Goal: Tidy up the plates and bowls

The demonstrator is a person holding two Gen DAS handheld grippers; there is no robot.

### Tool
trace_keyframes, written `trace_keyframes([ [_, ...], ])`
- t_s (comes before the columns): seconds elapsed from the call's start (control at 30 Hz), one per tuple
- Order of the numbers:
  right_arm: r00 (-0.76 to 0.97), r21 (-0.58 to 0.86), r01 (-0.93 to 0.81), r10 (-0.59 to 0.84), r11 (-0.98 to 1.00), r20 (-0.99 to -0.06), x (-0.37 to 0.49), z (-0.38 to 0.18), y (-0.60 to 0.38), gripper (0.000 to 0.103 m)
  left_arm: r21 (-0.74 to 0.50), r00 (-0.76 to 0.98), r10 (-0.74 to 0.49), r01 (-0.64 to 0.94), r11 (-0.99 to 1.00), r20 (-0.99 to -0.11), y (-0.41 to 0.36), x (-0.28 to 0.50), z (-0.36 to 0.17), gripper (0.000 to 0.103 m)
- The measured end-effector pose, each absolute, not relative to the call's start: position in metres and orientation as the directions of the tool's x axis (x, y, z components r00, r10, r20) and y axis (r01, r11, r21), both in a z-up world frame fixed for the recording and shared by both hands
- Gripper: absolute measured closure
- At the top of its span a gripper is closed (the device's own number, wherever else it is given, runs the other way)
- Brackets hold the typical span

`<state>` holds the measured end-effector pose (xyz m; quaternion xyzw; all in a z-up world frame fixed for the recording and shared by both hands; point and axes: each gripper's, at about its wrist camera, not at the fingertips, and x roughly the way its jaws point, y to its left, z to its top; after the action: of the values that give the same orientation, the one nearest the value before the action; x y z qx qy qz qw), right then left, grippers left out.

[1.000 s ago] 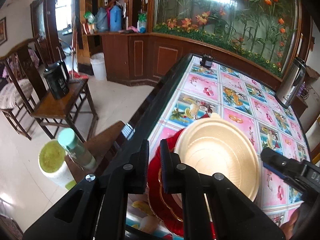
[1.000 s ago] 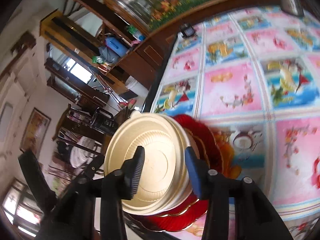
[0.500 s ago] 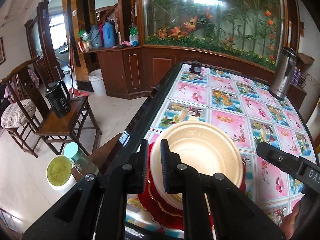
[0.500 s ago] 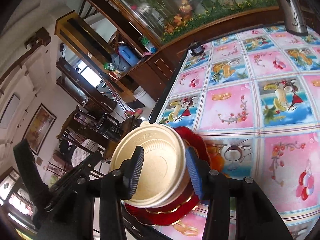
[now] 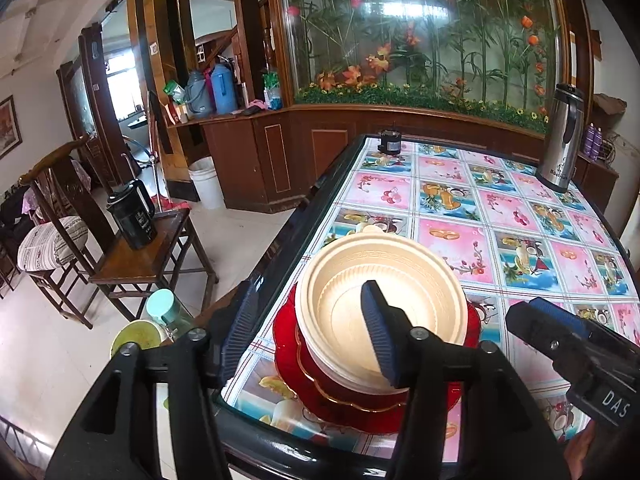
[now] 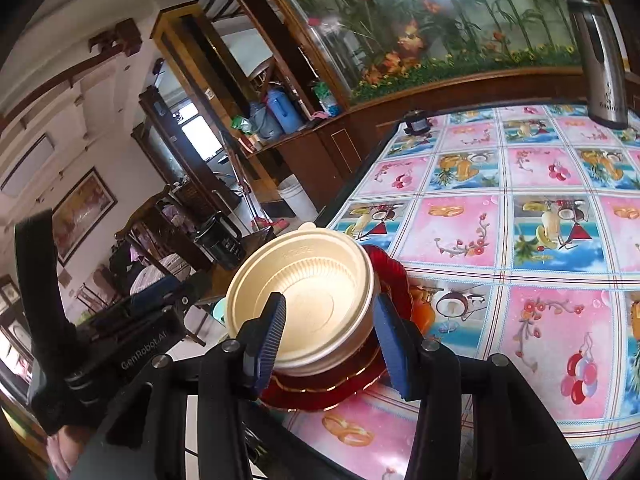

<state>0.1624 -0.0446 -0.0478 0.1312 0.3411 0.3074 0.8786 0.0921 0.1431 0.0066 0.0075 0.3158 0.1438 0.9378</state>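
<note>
Bowls (image 5: 384,292), cream/gold plastic, nested as a stack, sit on red plates (image 5: 296,364) with gold rim, at the near left corner of the table (image 5: 500,216), close to its dark edge. Table has a fruit-print pink and blue tablecloth under glass. Left gripper (image 5: 308,332) jaws wide apart: left finger out past the table edge, right finger in front of the bowl interior, nothing gripped, no clear contact with bowl or plates. Right gripper (image 6: 330,336) jaws partly open, straddling the bowl stack's near wall, left pad over the inside of the bowl, right pad just outside the rim; cannot tell whether the pads touch the wall, a gap seems visible on the right side. In the left wrist view the right gripper's blue-padded tip (image 5: 560,320) sits to the right of the stack, apart from it. Steel thermos (image 5: 560,140) stands at the far right of the table, small black device (image 5: 390,142) at the far edge. Off the table to the left: wooden chair (image 5: 148,256) with black kettle (image 5: 134,216) on its seat, white bucket (image 5: 206,180) on floor.
</note>
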Motion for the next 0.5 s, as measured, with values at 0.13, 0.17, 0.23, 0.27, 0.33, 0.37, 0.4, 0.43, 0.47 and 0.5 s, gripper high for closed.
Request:
trace_keyframes([
  [0.13, 0.581, 0.443, -0.457, 0.636, 0.772, -0.509, 0.159, -0.048, -0.049, 0.055, 0.113, 0.762, 0.285, -0.271, 0.956, -0.582, 0.139, 0.087, 0.008, 0.044],
  [0.17, 0.581, 0.446, -0.457, 0.638, 0.770, -0.506, 0.157, -0.048, -0.051, 0.055, 0.114, 0.762, 0.285, -0.271, 0.956, -0.582, 0.138, 0.086, 0.008, 0.044],
  [0.23, 0.583, 0.447, -0.456, 0.638, 0.770, -0.504, 0.156, -0.048, -0.053, 0.055, 0.114, 0.759, 0.285, -0.270, 0.956, -0.585, 0.137, 0.085, 0.007, 0.044],
  [0.27, 0.583, 0.448, -0.456, 0.639, 0.769, -0.503, 0.155, -0.049, -0.055, 0.055, 0.113, 0.757, 0.284, -0.271, 0.956, -0.588, 0.136, 0.083, 0.007, 0.044],
  [0.33, 0.582, 0.452, -0.455, 0.641, 0.767, -0.501, 0.154, -0.051, -0.058, 0.055, 0.106, 0.754, 0.278, -0.269, 0.957, -0.596, 0.134, 0.081, 0.006, 0.044],
  [0.37, 0.581, 0.454, -0.455, 0.642, 0.766, -0.501, 0.153, -0.051, -0.058, 0.055, 0.102, 0.754, 0.274, -0.267, 0.958, -0.598, 0.133, 0.080, 0.005, 0.044],
  [0.4, 0.581, 0.454, -0.456, 0.643, 0.765, -0.499, 0.153, -0.051, -0.059, 0.055, 0.099, 0.754, 0.271, -0.267, 0.959, -0.598, 0.132, 0.078, 0.005, 0.044],
  [0.43, 0.582, 0.454, -0.457, 0.643, 0.765, -0.497, 0.152, -0.051, -0.060, 0.055, 0.100, 0.754, 0.273, -0.267, 0.958, -0.598, 0.131, 0.077, 0.005, 0.044],
  [0.47, 0.583, 0.454, -0.459, 0.645, 0.764, -0.495, 0.151, -0.051, -0.061, 0.055, 0.101, 0.754, 0.273, -0.267, 0.958, -0.598, 0.130, 0.076, 0.005, 0.044],
  [0.5, 0.582, 0.455, -0.462, 0.647, 0.761, -0.491, 0.149, -0.052, -0.062, 0.055, 0.099, 0.753, 0.271, -0.266, 0.959, -0.600, 0.130, 0.076, 0.004, 0.044],
])
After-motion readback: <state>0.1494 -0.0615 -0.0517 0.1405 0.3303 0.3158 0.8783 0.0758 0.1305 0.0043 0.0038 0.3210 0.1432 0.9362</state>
